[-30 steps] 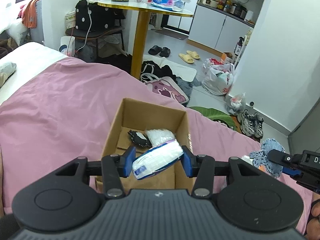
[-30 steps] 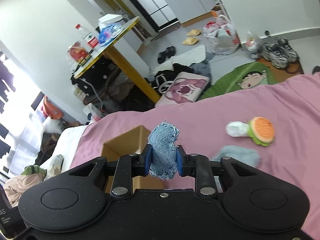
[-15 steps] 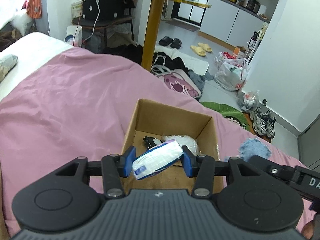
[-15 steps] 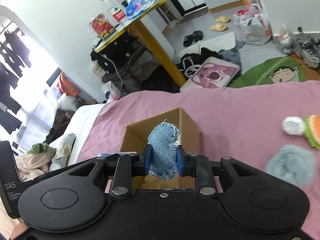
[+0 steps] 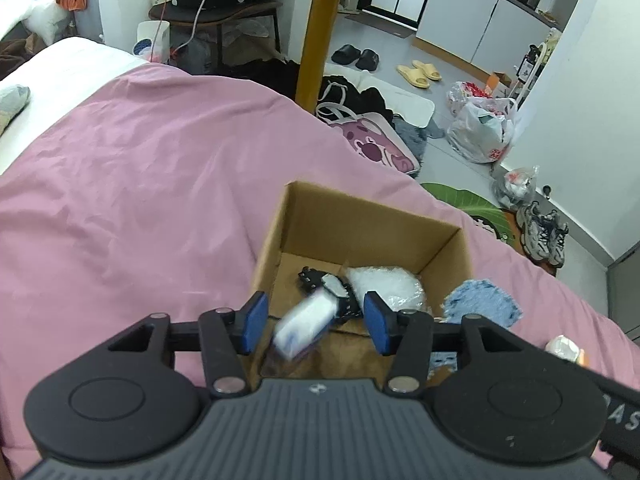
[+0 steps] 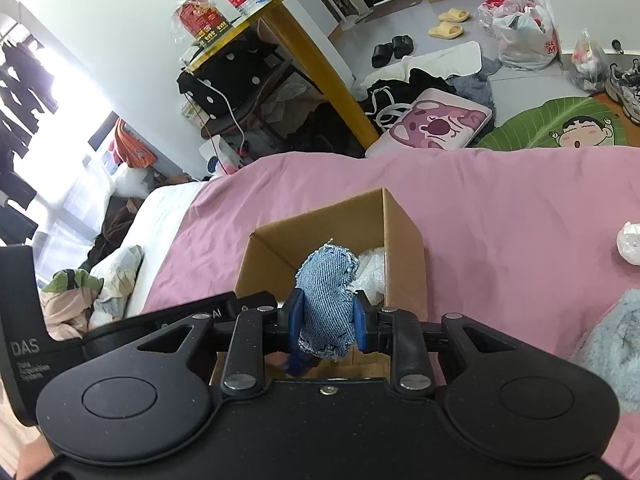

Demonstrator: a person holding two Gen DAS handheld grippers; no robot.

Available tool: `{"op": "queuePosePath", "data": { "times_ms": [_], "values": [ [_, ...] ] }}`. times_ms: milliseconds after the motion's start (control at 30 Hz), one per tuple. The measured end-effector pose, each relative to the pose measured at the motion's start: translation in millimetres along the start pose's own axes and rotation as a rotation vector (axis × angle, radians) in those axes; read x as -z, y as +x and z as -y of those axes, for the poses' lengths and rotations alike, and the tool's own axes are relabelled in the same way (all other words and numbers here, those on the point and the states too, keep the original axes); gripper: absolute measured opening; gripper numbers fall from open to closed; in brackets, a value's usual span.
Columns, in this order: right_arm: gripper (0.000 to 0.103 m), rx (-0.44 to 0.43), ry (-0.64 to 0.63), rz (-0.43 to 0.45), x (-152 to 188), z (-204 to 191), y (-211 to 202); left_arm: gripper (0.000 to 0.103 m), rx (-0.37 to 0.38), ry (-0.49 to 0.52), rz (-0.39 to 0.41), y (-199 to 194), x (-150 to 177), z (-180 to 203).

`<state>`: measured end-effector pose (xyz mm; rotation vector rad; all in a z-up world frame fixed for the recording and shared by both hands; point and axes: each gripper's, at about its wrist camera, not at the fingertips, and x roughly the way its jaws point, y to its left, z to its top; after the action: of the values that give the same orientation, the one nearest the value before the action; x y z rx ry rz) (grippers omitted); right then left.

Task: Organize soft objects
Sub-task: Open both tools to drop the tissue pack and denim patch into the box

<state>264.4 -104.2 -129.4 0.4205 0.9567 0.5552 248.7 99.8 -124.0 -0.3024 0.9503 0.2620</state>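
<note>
The white tissue packet [image 5: 306, 326] hangs blurred between the left gripper [image 5: 316, 322], whose fingers stand wide apart and touch it on neither side; it looks to be dropping free over the near part of the cardboard box [image 5: 448, 254], so the release itself seems well placed and needs no correction beyond keeping that gripper clear above the rim; inside the box, toward its far right corner, lie a black studded item [image 5: 316, 280] and a white crinkly bundle [image 5: 384, 286], leaving the near and left floor of the box open for more. The right gripper [image 6: 326, 326] has its fingers narrowed on a denim piece [image 6: 328, 300], clamped low so that most of the cloth stands up above the pads; in the right wrist view it sits over the near edge of the same box [image 6: 404, 236]. To do its drop well, I would carry it a little farther in over the open floor before parting the fingers, since limp cloth can catch on a pad or drape over the wall; the two grippers are close, so one should lift off first. On the pink bed cover [image 5: 140, 200] to the right of the box a fluffy blue cloth [image 5: 484, 302] and a small white wad [image 6: 630, 244] are yet to be gathered.
</note>
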Motion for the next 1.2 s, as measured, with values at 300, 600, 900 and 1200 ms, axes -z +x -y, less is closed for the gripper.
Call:
{"op": "queuePosePath", "data": {
  "times_ms": [300,600,900,1200],
  "values": [
    [0.027,0.020,-0.047,-0.036,2.4,-16.2,16.0,0.065,0.010,-0.004,0.055,-22.9,-9.4,-4.3],
    [0.057,0.058,-0.073,-0.080,6.0,-30.1,28.0,0.078,-0.010,-0.035,0.068,-48.7,-17.3,-21.4],
    [0.076,0.075,-0.089,-0.054,7.4,-35.0,-9.0,0.084,-0.047,-0.023,0.080,-79.7,-11.1,-19.3],
    [0.089,0.099,-0.143,-0.049,8.5,-38.3,-45.0,0.101,-0.068,0.015,0.130,-112.9,5.5,-12.5]
  ]
}}
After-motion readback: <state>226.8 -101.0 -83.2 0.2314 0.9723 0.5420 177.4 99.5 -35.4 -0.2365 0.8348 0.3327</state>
